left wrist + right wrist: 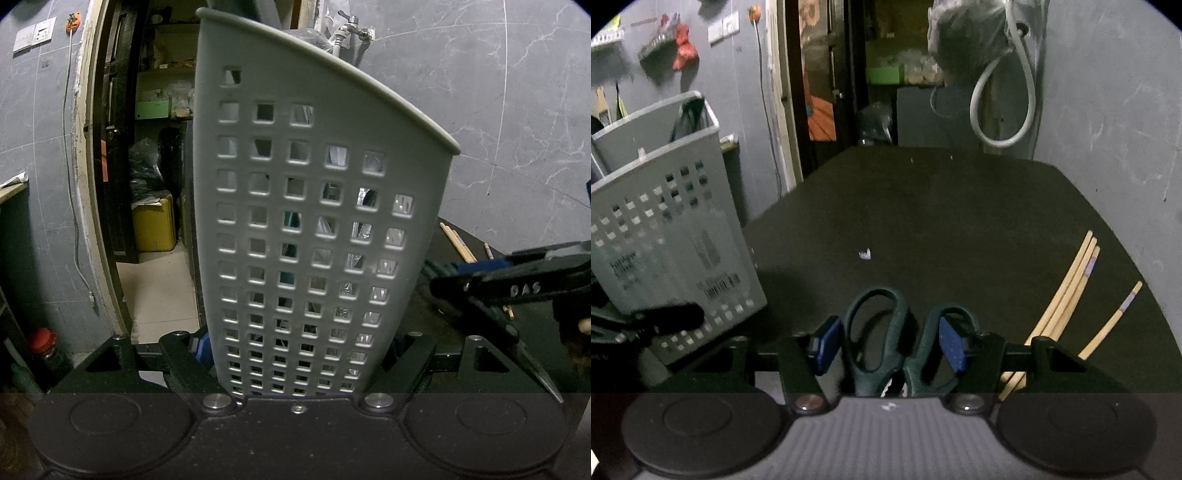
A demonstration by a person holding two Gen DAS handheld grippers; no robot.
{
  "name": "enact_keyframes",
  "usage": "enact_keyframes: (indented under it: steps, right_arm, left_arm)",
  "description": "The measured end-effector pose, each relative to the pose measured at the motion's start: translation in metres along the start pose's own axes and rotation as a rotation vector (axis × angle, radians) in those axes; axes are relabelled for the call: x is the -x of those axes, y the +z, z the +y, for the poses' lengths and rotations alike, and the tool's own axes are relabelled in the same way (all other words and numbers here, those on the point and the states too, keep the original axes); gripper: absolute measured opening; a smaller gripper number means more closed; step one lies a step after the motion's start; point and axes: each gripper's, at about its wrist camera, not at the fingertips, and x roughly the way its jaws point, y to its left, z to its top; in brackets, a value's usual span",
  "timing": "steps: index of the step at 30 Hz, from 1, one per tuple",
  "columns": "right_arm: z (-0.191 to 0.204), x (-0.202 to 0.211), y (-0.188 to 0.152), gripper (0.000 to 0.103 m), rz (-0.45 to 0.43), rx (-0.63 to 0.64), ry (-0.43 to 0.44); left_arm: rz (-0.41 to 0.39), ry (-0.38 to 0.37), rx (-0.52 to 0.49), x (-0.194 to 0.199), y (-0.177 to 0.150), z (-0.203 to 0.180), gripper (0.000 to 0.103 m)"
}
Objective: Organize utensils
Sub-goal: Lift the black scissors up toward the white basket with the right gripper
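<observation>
The left gripper [299, 354] has its fingers [410, 360] clenched on the base of a grey perforated utensil holder [314, 221], which stands tilted at the worktop's [942, 221] nine o'clock edge. The right gripper [886, 345] fingers [951, 345] flank the dark green scissors [886, 343] handles; the pads look to touch the loops, though a firm grasp cannot be told. Wooden chopsticks [1067, 288] lie at three o'clock on the worktop, well apart from the holder.
</observation>
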Motion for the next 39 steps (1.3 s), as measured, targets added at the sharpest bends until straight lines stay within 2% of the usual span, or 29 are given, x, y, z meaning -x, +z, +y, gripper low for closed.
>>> enact_keyframes:
  steps: [3, 9, 10, 11, 12, 14, 19, 20, 22, 27, 32, 35, 37, 39]
  right_arm:
    - [0.000, 0.010, 0.001, 0.061, -0.059, -0.001, 0.010]
    - [0.009, 0.017, 0.004, 0.060, -0.106, 0.027, -0.004]
    - [0.010, 0.019, 0.004, 0.040, -0.117, 0.032, 0.003]
    - [0.012, 0.020, 0.005, 0.006, -0.127, 0.039, 0.013]
    - [0.012, 0.021, 0.005, 0.010, -0.139, 0.035, -0.011]
    - [0.009, 0.021, 0.007, 0.009, -0.152, 0.026, -0.008]
    - [-0.007, 0.010, 0.008, 0.010, -0.086, -0.049, -0.024]
    - [-0.011, 0.007, 0.009, 0.013, -0.066, -0.065, -0.029]
    - [-0.019, 0.000, 0.009, 0.039, -0.018, -0.087, -0.046]
    - [-0.027, -0.015, 0.005, 0.046, 0.056, -0.115, -0.050]
    - [-0.015, -0.027, 0.008, 0.046, 0.077, -0.039, -0.113]
    - [-0.015, -0.037, 0.013, 0.045, 0.074, -0.053, -0.129]
    - [-0.015, -0.043, 0.016, 0.035, 0.074, -0.053, -0.139]
    - [-0.015, -0.048, 0.021, 0.033, 0.082, -0.061, -0.148]
  left_arm:
    - [0.000, 0.000, 0.000, 0.000, 0.000, 0.000, 0.081]
    - [0.000, 0.000, -0.001, 0.000, 0.000, 0.000, 0.081]
    - [0.000, 0.001, -0.002, 0.000, 0.000, 0.000, 0.081]
    - [0.001, 0.002, -0.003, 0.000, 0.000, -0.001, 0.081]
    - [0.001, 0.003, -0.005, 0.000, 0.000, -0.001, 0.081]
    - [0.002, 0.004, -0.006, 0.000, 0.000, -0.002, 0.081]
    - [0.002, 0.006, -0.008, 0.000, 0.000, -0.004, 0.081]
    - [0.002, 0.006, -0.009, 0.000, 0.000, -0.004, 0.081]
    - [0.001, 0.005, -0.009, 0.000, 0.000, -0.004, 0.081]
    - [0.000, 0.000, -0.004, 0.001, 0.000, -0.001, 0.081]
    - [0.000, -0.001, -0.001, 0.001, 0.000, 0.001, 0.081]
    - [0.000, 0.001, -0.004, 0.001, 0.000, 0.001, 0.081]
    - [0.001, 0.002, -0.005, 0.001, 0.000, 0.001, 0.081]
    - [0.000, 0.000, -0.004, 0.001, 0.000, 0.001, 0.081]
